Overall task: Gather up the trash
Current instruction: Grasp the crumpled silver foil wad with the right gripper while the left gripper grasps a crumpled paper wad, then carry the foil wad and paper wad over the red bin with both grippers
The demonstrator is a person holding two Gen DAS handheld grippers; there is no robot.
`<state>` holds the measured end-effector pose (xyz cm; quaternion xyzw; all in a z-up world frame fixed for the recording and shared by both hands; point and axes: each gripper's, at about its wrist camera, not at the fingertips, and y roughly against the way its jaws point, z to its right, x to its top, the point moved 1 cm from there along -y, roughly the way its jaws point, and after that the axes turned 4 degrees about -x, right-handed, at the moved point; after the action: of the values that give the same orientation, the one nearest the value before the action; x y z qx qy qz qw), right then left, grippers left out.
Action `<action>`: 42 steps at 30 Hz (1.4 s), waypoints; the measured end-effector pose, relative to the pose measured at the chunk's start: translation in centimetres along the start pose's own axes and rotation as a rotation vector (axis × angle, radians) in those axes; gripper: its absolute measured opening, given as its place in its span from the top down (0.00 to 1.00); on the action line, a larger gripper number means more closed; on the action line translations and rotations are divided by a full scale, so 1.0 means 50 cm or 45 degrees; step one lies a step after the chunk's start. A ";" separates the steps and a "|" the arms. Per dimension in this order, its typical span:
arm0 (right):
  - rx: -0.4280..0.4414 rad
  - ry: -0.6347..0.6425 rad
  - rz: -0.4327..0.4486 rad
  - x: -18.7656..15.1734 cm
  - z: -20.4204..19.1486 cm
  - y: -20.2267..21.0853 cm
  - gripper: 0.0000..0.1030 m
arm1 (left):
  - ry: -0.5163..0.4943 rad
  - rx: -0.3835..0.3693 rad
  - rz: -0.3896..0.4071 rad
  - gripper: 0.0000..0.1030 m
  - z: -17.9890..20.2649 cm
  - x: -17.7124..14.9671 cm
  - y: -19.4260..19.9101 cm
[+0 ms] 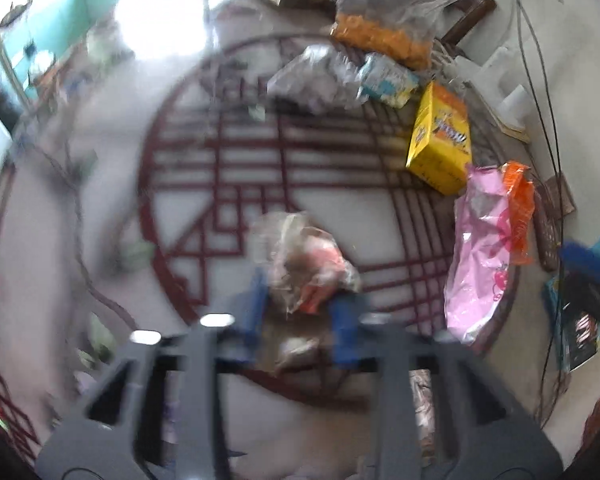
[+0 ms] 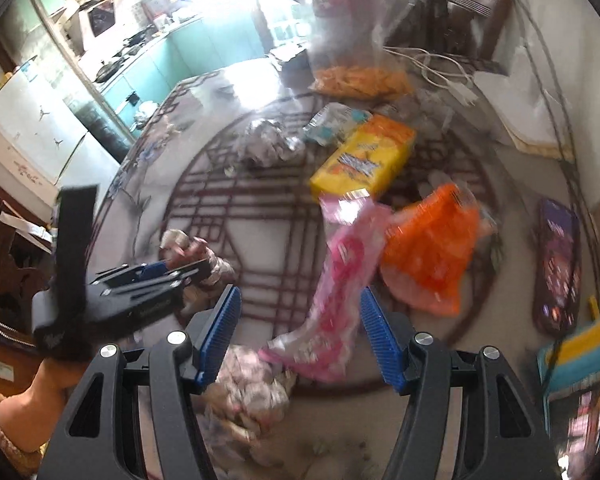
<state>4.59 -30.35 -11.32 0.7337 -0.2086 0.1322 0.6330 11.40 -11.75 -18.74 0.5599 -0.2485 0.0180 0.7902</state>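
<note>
My left gripper (image 1: 300, 316) is shut on a crumpled clear wrapper (image 1: 308, 268) with orange-red print, just above the glass table (image 1: 220, 152) with its red lattice. The right wrist view shows that gripper (image 2: 198, 270) at the left, with the wrapper (image 2: 188, 246) at its tip. My right gripper (image 2: 300, 336) is open over the table's near edge. A pink wrapper (image 2: 340, 280) lies between its fingers without touching the pads. An orange wrapper (image 2: 432, 256) lies right of the pink one, and a yellow box (image 2: 364, 160) lies behind both.
Further back lie a crumpled silver wrapper (image 2: 268, 140), a blue-white packet (image 2: 332, 120) and a clear bag of orange snacks (image 2: 360, 78). A phone (image 2: 556, 264) lies at the right edge. A pale crumpled bag (image 2: 248, 392) sits below my right gripper. Cables run along the right wall.
</note>
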 end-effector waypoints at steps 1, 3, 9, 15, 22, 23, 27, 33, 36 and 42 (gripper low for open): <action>0.012 0.015 0.004 0.016 -0.006 -0.009 0.42 | -0.022 0.006 0.024 0.79 0.000 0.003 0.015; 0.031 0.061 0.014 0.056 -0.022 -0.032 0.42 | -0.053 0.015 0.056 0.80 0.000 0.006 0.040; 0.047 0.185 -0.007 0.175 -0.060 -0.124 0.42 | -0.010 0.021 0.072 0.80 -0.031 -0.011 0.093; 0.052 0.248 -0.094 0.257 -0.074 -0.248 0.42 | 0.090 0.038 0.000 0.80 -0.069 -0.044 0.070; 0.066 0.305 -0.148 0.295 -0.086 -0.333 0.41 | 0.188 0.053 -0.009 0.60 -0.104 -0.055 0.052; 0.072 0.304 -0.155 0.297 -0.085 -0.340 0.41 | 0.198 0.054 -0.002 0.55 -0.106 -0.054 0.053; 0.085 0.317 -0.188 0.299 -0.087 -0.363 0.43 | 0.231 0.068 0.019 0.37 -0.116 -0.054 0.053; 0.111 0.327 -0.160 0.283 -0.093 -0.346 0.54 | 0.277 0.062 0.024 0.29 -0.130 -0.053 0.045; 0.155 0.283 -0.134 0.266 -0.091 -0.313 0.54 | 0.275 0.034 -0.004 0.29 -0.129 -0.055 0.031; 0.178 0.247 -0.092 0.211 -0.105 -0.234 0.54 | 0.246 -0.037 -0.018 0.54 -0.111 -0.066 0.019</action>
<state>19.75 -25.35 -15.88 0.7670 -0.1100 0.1936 0.6018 10.29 -5.59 -20.66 0.5458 -0.1674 0.0628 0.8186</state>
